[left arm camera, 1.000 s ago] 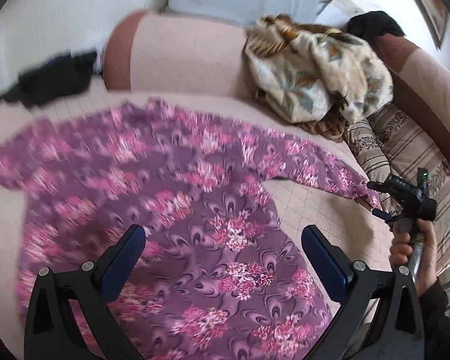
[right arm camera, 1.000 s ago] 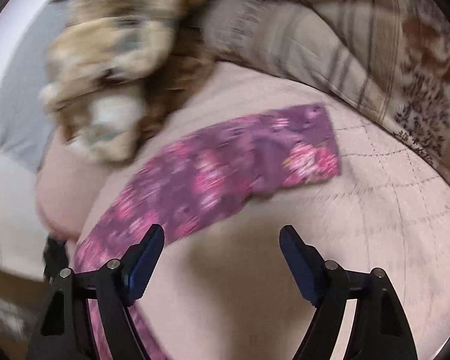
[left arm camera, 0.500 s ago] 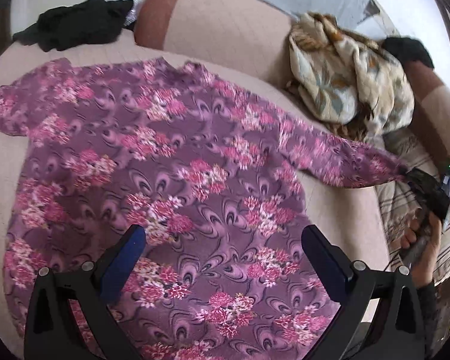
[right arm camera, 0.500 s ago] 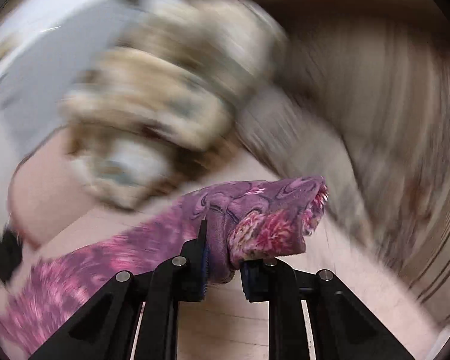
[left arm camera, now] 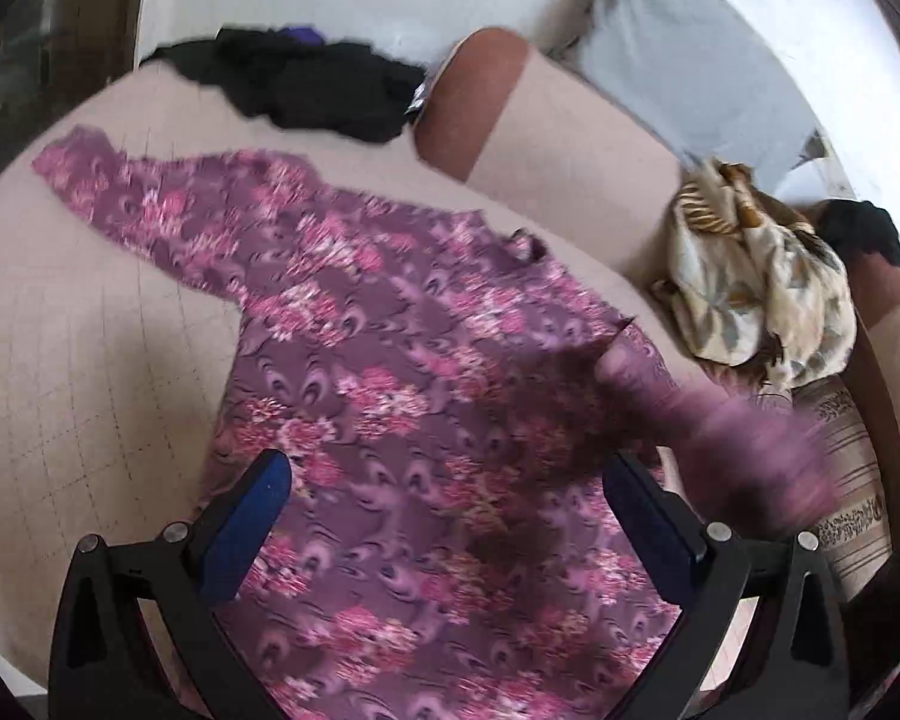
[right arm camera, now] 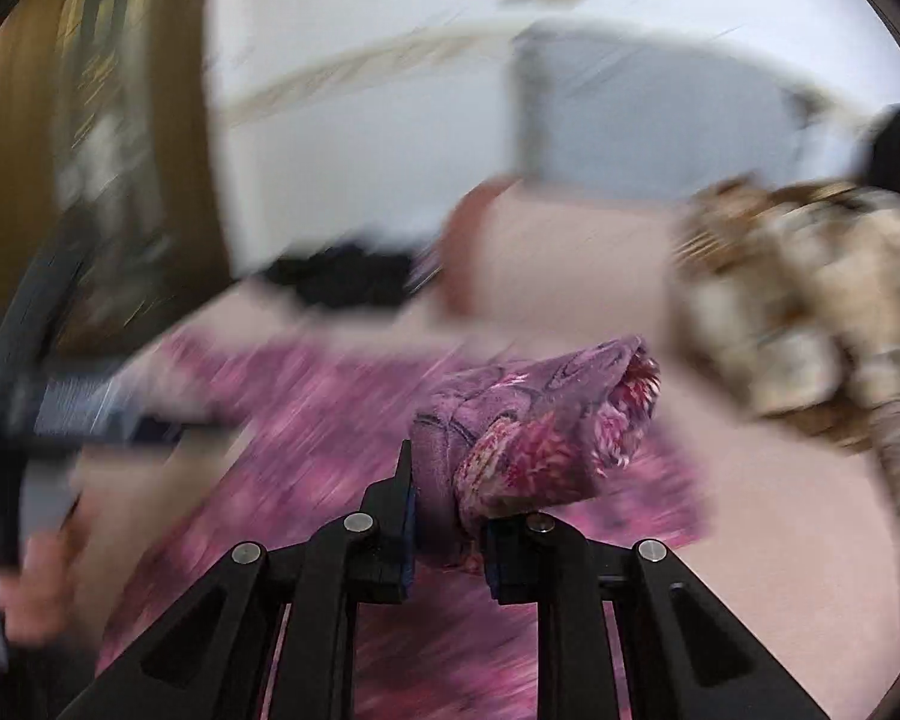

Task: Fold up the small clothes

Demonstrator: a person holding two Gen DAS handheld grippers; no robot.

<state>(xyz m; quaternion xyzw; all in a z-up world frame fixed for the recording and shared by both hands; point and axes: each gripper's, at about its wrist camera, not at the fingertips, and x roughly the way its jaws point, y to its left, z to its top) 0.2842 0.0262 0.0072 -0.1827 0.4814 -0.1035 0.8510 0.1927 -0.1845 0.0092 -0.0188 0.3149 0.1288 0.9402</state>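
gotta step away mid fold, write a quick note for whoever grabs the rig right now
Right tongs: shut on the cuff end of the floral top's sleeve, lifted off the sofa over the garment; the view is blurred.
Left tongs: open, holding nothing, above the lower body of the floral top.
The top lies spread flat on the sofa seat, its other sleeve out flat. A black garment and a beige patterned cloth sit at the back of the sofa.
Done: one sleeve picked up.
Left: lay this sleeve across the body, fold in the other sleeve, then fold the body.
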